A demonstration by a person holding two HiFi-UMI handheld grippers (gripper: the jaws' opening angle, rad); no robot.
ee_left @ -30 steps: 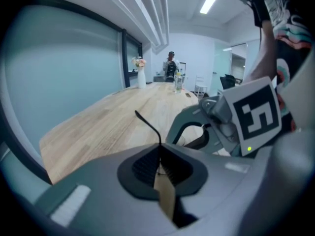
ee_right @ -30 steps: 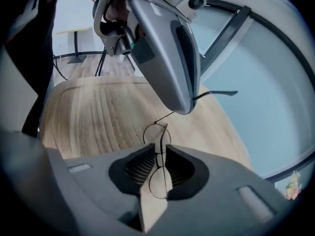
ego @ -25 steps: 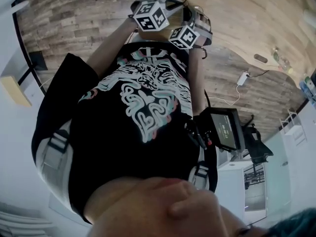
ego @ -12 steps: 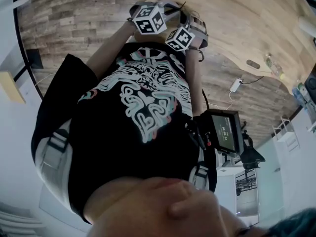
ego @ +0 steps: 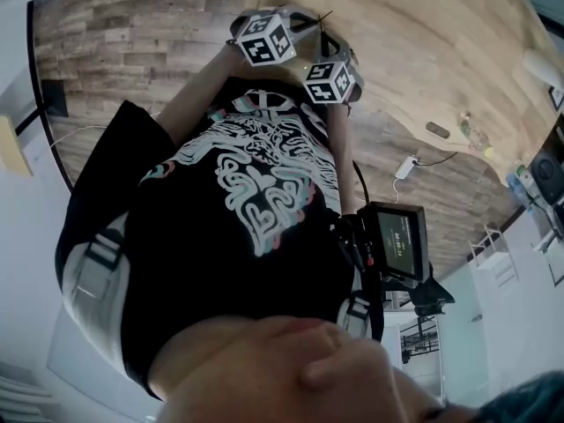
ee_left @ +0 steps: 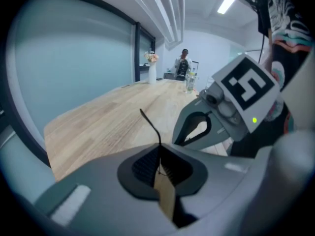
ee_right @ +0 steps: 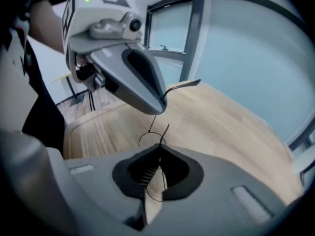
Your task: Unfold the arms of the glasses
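Observation:
The glasses are thin black wire ones, held in the air between both grippers above the wooden table [ee_left: 113,117]. In the left gripper view my left gripper [ee_left: 159,150] is shut on a thin black arm of the glasses [ee_left: 149,126], which sticks up out of the jaws. In the right gripper view my right gripper [ee_right: 159,150] is shut on the wire rim [ee_right: 146,136]; the left gripper [ee_right: 158,107] hangs just above it with a curved arm tip [ee_right: 183,85] poking out. From the head view the two marker cubes [ego: 264,38], [ego: 330,79] sit close together.
A vase of flowers [ee_left: 151,67], bottles [ee_left: 189,80] and a person [ee_left: 183,65] are at the table's far end. Glass walls run along the table [ee_right: 236,48]. A screen device [ego: 397,241] hangs at my waist. A white plug and cable [ego: 407,166] lie on the wood floor.
The right gripper's cube has rolled and slid slightly down and to the right. The left cube has barely moved. The head view has swung, so the table and floor have shifted.

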